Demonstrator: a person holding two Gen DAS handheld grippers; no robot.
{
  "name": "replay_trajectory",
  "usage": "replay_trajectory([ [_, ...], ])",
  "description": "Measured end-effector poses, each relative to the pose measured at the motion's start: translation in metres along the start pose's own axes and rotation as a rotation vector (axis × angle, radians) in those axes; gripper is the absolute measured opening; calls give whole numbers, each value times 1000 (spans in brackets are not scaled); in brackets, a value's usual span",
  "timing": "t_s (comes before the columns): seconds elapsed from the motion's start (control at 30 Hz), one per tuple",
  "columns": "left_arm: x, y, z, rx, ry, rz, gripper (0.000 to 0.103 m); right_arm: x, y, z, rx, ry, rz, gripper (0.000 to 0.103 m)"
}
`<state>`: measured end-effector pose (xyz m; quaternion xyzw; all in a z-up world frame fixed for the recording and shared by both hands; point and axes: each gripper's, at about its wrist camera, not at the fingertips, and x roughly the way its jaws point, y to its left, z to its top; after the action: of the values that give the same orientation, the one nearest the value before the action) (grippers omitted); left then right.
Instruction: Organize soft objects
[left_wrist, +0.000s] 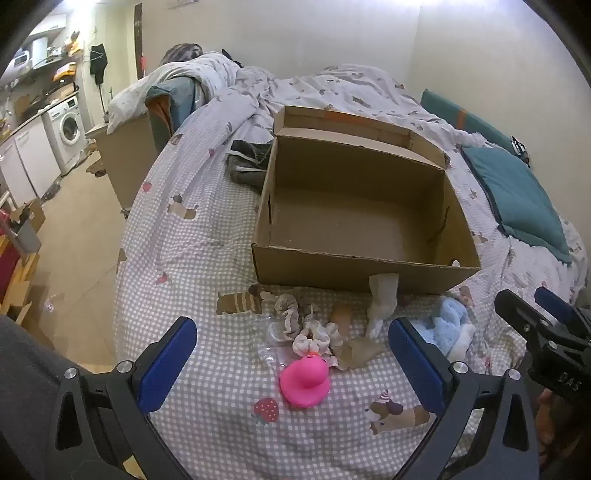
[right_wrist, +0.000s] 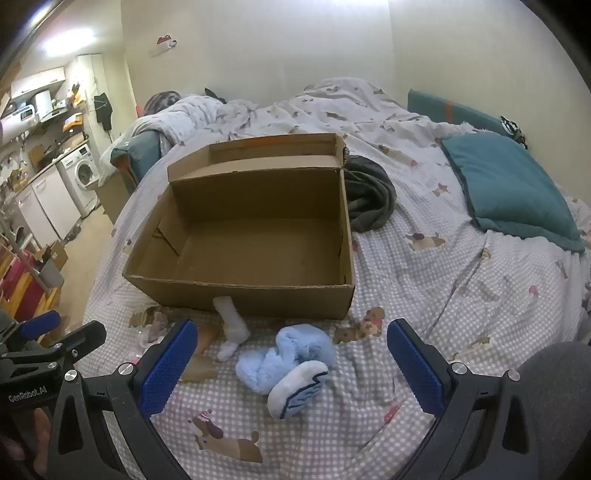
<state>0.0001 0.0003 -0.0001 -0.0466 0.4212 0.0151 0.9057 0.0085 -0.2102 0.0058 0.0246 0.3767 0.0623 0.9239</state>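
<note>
The cardboard box (left_wrist: 365, 218) sits open and empty on the bed (left_wrist: 207, 236), and it serves as the landmark here. All the soft items lie on the bedspread just in front of the box's near wall: a pink rubber duck (left_wrist: 304, 382) farthest from it, a cluster of frilly scrunchies (left_wrist: 314, 334) between the duck and the box, a white rolled cloth (left_wrist: 382, 304) leaning against the near wall, and a blue plush slipper pair (right_wrist: 286, 365) in front of the box's right end.

The left hand-held gripper (left_wrist: 291, 365) hangs with its jaws spread wide around the duck and scrunchies, touching nothing. The right hand-held gripper (right_wrist: 291, 363) is likewise spread wide, with the slippers between its blue pads but not pressed.

The step in hand looks like the first pick. To do it well, each gripper should probably drop straight onto 1 item, so the pads close across its bulk rather than snagging the bedspread. The slippers are fluffy and will compress, so a deep grip across both seems safer than a pinch at the edge. The duck is rounded and may squirt out; gripping its body low would help. Each item then needs lifting clear of the near wall before release inside the box.
</note>
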Motion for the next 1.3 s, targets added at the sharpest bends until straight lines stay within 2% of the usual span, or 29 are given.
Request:
replay_trajectory([
  [1.3, -1, -1, 0, -1, 1, 5, 103, 2, -1, 0, 11, 17, -1, 103],
])
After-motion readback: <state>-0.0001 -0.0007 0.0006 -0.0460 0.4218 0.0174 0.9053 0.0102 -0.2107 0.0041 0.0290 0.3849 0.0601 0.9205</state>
